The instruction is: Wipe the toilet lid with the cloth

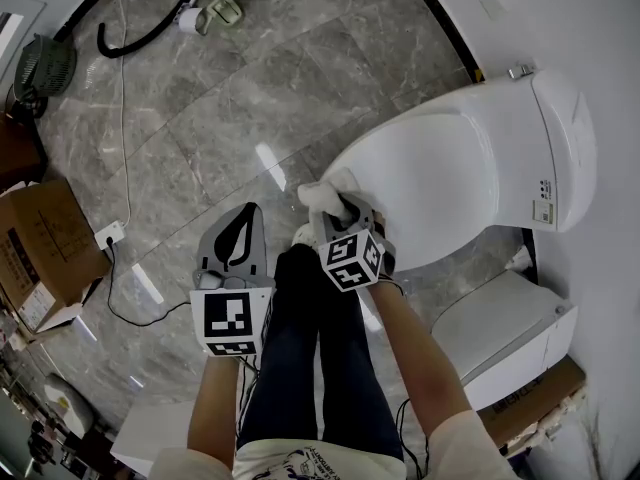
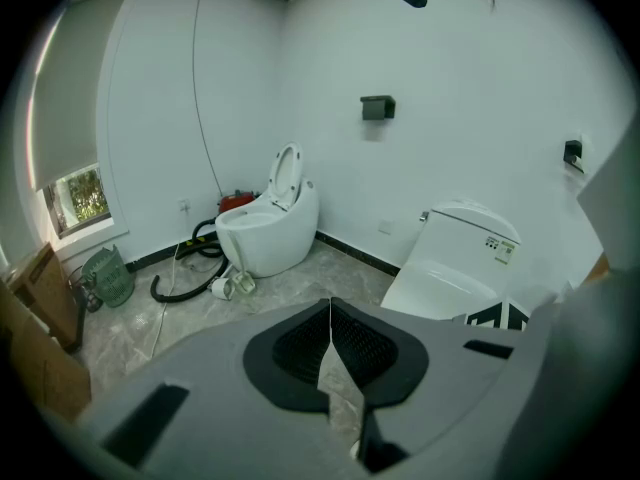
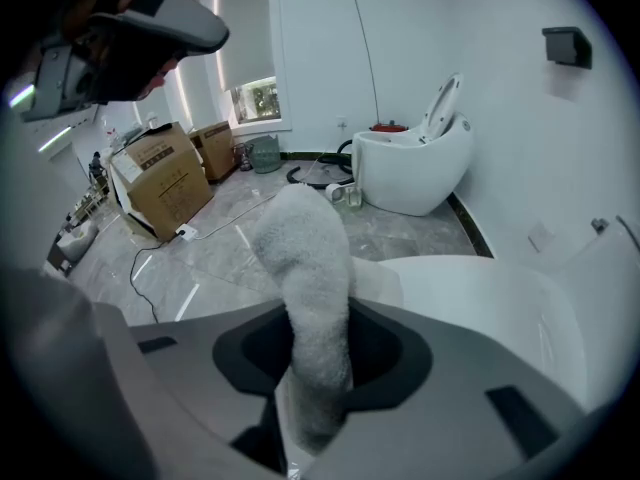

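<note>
2 grippers: right gripper (image 1: 338, 212) pinches a fluffy white cloth (image 1: 322, 194) at the glossy white toilet lid (image 1: 440, 168), 9 o'clock rim; left gripper (image 1: 237, 236) has its jaws together, empty. Dragging may pull the cloth free.

Your head camera looks steeply down, close over your left claw (image 1: 245, 218), right claw (image 1: 340, 211) and the toilet lid (image 1: 440, 168). Each claw camera looks level along its own jaws; both share the far oval toilet (image 2: 265, 233) and floor (image 2: 335, 268).
</note>
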The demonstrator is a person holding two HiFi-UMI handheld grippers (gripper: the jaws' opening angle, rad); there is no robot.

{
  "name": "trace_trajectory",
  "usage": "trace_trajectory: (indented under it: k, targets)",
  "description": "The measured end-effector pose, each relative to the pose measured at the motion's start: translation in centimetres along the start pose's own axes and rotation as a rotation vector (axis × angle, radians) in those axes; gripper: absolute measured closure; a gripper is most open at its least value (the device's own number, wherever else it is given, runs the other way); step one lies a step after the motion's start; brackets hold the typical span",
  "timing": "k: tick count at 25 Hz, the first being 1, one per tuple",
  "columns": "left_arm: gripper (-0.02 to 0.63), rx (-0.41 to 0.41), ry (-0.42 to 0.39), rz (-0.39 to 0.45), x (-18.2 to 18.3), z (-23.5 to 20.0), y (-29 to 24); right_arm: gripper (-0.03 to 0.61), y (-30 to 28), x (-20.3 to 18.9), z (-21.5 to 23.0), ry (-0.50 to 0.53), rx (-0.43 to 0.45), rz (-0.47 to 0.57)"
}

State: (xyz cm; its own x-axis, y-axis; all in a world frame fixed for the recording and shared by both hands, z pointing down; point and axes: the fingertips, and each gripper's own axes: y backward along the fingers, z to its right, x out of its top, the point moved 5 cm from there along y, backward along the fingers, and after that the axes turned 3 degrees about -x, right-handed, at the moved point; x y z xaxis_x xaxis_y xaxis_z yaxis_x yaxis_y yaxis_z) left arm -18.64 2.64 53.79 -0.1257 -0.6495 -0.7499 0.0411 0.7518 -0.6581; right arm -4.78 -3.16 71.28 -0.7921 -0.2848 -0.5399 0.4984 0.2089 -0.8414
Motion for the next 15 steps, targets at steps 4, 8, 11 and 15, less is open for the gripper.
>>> trace_trajectory:
  k: [4, 8, 11, 15]
  targets:
    - [0.603, -0.006, -0.004, 0.001, 0.0, 0.2, 0.0, 0.463, 0.4, -0.9, -2.1, 0.049, 0.045, -0.009]
    - [0.603, -0.012, -0.009, 0.003, 0.0, 0.6, 0.1, 0.463, 0.9, -1.8, -3.5, 0.077, 0.081, -0.013]
    - [0.603, -0.012, -0.012, 0.004, 0.0, 0.7, 0.2, 0.463, 1.3, -2.3, -4.1, 0.086, 0.104, -0.016]
    - [0.603, -0.011, -0.015, 0.003, 0.0, 0.8, 0.3, 0.463, 1.8, -3.0, -4.4, 0.117, 0.135, -0.02]
